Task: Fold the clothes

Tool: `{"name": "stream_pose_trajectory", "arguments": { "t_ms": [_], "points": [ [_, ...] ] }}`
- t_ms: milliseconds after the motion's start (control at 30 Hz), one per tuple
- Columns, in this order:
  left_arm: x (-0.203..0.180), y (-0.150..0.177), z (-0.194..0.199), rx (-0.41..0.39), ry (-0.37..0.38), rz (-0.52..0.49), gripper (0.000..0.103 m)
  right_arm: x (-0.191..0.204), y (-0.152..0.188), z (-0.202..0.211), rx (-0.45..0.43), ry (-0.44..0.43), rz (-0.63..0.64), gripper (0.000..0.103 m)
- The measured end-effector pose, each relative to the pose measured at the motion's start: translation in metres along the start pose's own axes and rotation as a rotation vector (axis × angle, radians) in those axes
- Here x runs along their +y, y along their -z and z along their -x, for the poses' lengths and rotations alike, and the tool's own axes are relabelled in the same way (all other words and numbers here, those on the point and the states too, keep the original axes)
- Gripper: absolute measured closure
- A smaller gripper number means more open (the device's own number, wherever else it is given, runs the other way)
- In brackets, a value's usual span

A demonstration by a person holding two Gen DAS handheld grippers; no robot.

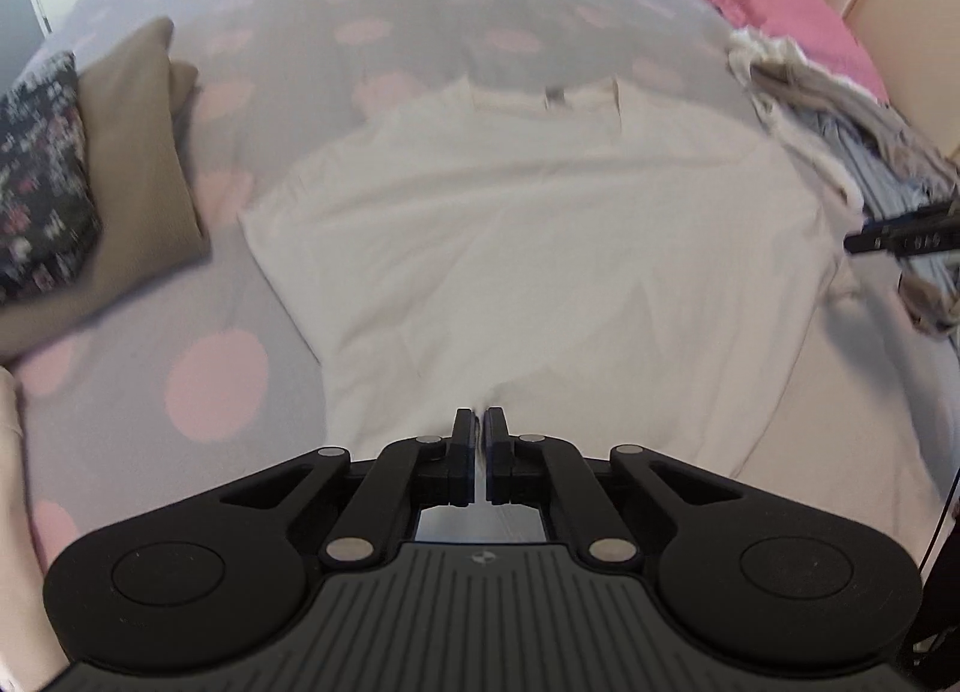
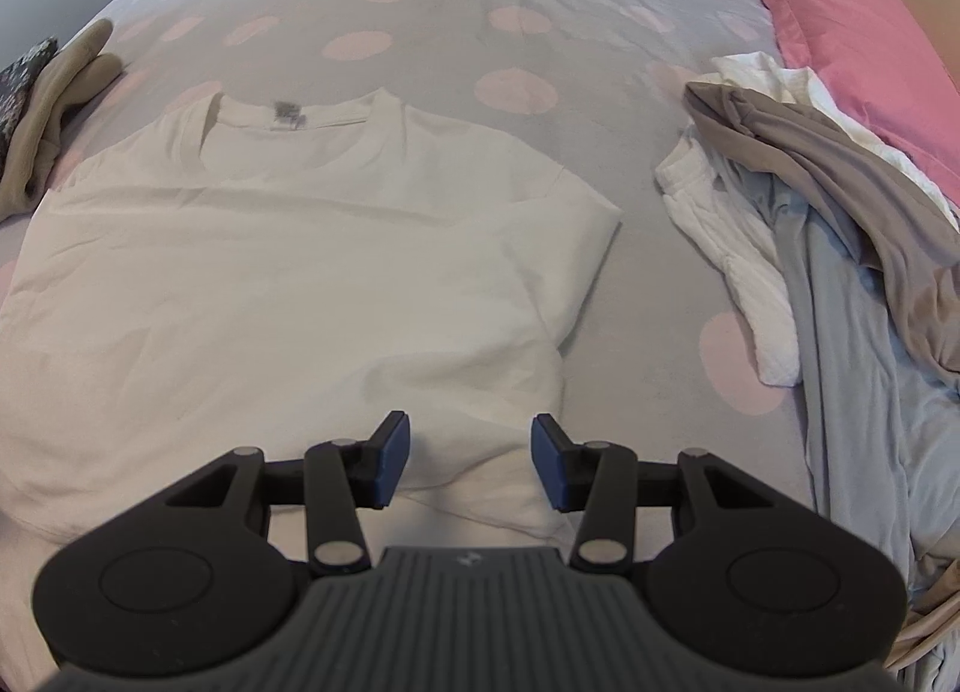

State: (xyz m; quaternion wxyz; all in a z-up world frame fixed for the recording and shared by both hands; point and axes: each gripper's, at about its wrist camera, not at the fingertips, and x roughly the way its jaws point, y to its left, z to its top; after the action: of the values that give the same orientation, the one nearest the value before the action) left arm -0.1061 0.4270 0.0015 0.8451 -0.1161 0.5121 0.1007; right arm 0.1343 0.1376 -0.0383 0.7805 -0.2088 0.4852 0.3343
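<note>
Our left gripper point(image 1: 481, 422) has pinched the near hem of the white T-shirt point(image 1: 528, 248), whose length runs far toward the collar. Our right gripper point(image 2: 471, 461) hangs half-wide, empty, above the hem.

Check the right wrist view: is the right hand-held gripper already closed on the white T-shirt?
No, the right hand-held gripper stands open above the white T-shirt, with a clear gap between its blue pads.
</note>
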Motion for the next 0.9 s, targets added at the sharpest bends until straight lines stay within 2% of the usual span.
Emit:
{"name": "stream_pose_trajectory", "arguments": {
  "t_ms": [267, 367, 433, 600, 800, 900],
  "points": [
    [0.018, -0.047, -0.003, -0.024, -0.105, -0.001, 0.102, -0.020, -0.007, 0.007, -0.028, 0.011, -0.076, 0.054],
    [0.031, -0.056, -0.019, -0.001, -0.151, 0.017, 0.102, -0.036, -0.011, 0.007, -0.066, 0.046, -0.123, 0.054],
    [0.039, -0.060, -0.032, 0.014, -0.170, 0.027, 0.102, -0.054, -0.016, 0.005, -0.108, 0.038, -0.201, 0.054],
    [0.050, -0.063, -0.055, 0.036, -0.166, 0.047, 0.102, -0.087, -0.030, -0.014, -0.153, -0.011, -0.386, 0.055],
    [0.059, -0.063, -0.070, 0.064, -0.149, 0.052, 0.102, -0.081, -0.049, -0.052, -0.138, -0.024, -0.392, 0.052],
    [0.063, -0.063, -0.077, 0.075, -0.140, 0.050, 0.102, -0.076, -0.054, -0.074, -0.082, -0.063, -0.414, 0.052]
  ]
}}
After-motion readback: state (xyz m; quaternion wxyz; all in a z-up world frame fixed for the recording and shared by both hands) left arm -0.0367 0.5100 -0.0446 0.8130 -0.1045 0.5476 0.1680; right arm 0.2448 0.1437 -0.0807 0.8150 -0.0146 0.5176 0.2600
